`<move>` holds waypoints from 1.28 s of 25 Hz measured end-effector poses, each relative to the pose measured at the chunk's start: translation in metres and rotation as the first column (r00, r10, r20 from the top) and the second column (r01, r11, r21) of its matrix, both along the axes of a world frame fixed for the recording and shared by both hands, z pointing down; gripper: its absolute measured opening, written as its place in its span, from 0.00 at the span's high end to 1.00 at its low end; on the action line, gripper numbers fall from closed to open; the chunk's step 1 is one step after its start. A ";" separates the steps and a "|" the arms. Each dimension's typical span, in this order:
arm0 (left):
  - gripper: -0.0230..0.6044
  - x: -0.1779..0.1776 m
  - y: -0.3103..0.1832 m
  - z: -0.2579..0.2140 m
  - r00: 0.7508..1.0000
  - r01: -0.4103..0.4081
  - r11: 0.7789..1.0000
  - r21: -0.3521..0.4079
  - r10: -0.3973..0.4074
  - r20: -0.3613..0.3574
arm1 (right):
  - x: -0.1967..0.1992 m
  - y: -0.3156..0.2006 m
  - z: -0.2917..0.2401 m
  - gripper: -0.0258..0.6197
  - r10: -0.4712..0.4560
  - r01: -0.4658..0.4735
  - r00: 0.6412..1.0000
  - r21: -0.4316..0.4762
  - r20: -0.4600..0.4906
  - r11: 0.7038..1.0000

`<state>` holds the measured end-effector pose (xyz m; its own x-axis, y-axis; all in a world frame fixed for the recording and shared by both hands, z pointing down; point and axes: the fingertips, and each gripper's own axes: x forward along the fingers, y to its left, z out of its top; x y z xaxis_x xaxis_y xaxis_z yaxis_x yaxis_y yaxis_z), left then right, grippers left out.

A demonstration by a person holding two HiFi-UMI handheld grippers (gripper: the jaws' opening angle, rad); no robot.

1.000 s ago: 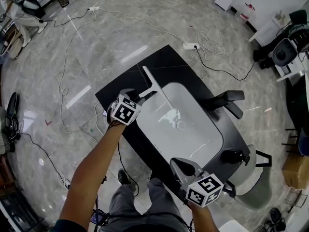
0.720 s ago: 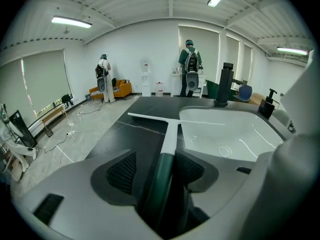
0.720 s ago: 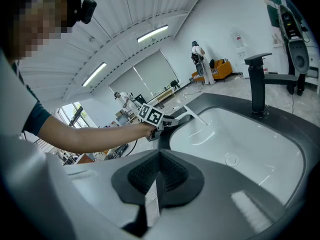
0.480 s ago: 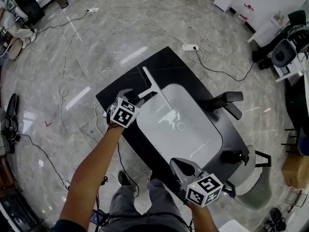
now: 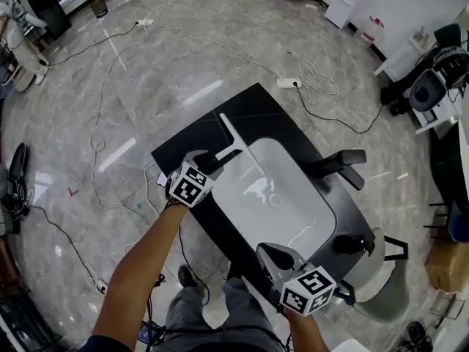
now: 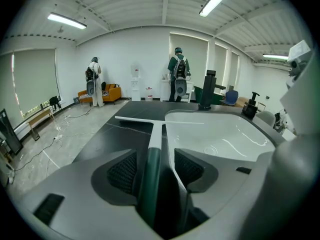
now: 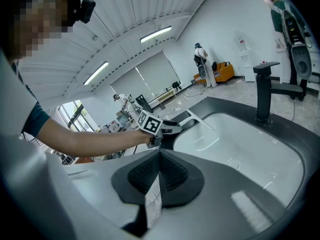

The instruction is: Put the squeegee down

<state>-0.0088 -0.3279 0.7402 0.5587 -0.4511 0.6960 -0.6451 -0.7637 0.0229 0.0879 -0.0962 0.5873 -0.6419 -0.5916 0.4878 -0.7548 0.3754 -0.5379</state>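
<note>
A squeegee [image 5: 233,141] with a white blade and a dark green handle [image 6: 151,166] lies on the black counter [image 5: 190,138], its blade along the rim of the white basin [image 5: 293,218]. My left gripper [image 5: 212,160] stands round the handle. Its jaws have just been opening and are open now, with the handle loose between the pads [image 6: 122,171] in the left gripper view. My right gripper [image 5: 267,252] hovers over the counter's near edge, shut and empty; its pads [image 7: 172,173] meet in the right gripper view.
A black faucet [image 5: 337,163] and a black soap dispenser [image 5: 352,242] stand on the far side of the basin. Cables and a power strip [image 5: 287,83] lie on the marble floor around the counter. A grey chair [image 5: 385,303] sits at the lower right.
The left jaws have spread apart round the squeegee handle, and the squeegee now rests on the counter. Both hands have stayed about where they were.
</note>
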 end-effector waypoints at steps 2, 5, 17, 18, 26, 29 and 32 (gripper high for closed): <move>0.61 -0.007 -0.001 -0.001 1.000 0.019 1.000 -0.003 -0.019 -0.009 | -0.003 0.000 0.002 0.95 -0.001 0.001 1.000 -0.004 0.000 1.000; 0.61 -0.017 -0.002 -0.005 0.999 0.047 0.999 -0.003 -0.047 -0.026 | -0.007 -0.001 0.003 0.95 -0.005 0.005 1.000 -0.010 0.000 1.000; 0.61 -0.052 0.014 -0.054 0.985 0.101 0.994 0.036 -0.095 -0.147 | -0.030 -0.012 -0.014 0.95 -0.029 0.029 1.000 0.007 0.010 1.000; 0.61 -0.056 0.017 -0.063 0.981 0.114 0.993 0.045 -0.105 -0.163 | -0.032 -0.011 -0.017 0.95 -0.031 0.031 0.999 0.008 0.011 0.999; 0.91 -0.108 0.062 -0.190 0.928 0.200 0.960 0.195 -0.122 -0.353 | -0.042 -0.015 -0.077 0.95 -0.031 0.031 1.000 0.106 0.002 0.994; 0.95 -0.132 0.086 -0.239 0.911 0.206 0.948 0.243 -0.095 -0.402 | -0.052 -0.018 -0.100 0.95 -0.037 0.036 0.999 0.140 0.000 0.990; 0.95 -0.162 0.117 -0.275 0.901 0.212 0.937 0.276 -0.078 -0.426 | -0.064 -0.014 -0.117 0.95 -0.048 0.048 0.999 0.157 -0.006 0.986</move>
<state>-0.1711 -0.2110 0.4657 0.6707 -0.7028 0.2372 -0.7348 -0.6731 0.0836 0.0242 -0.1101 0.4703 -0.6702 -0.6298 0.3927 -0.7352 0.4910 -0.4674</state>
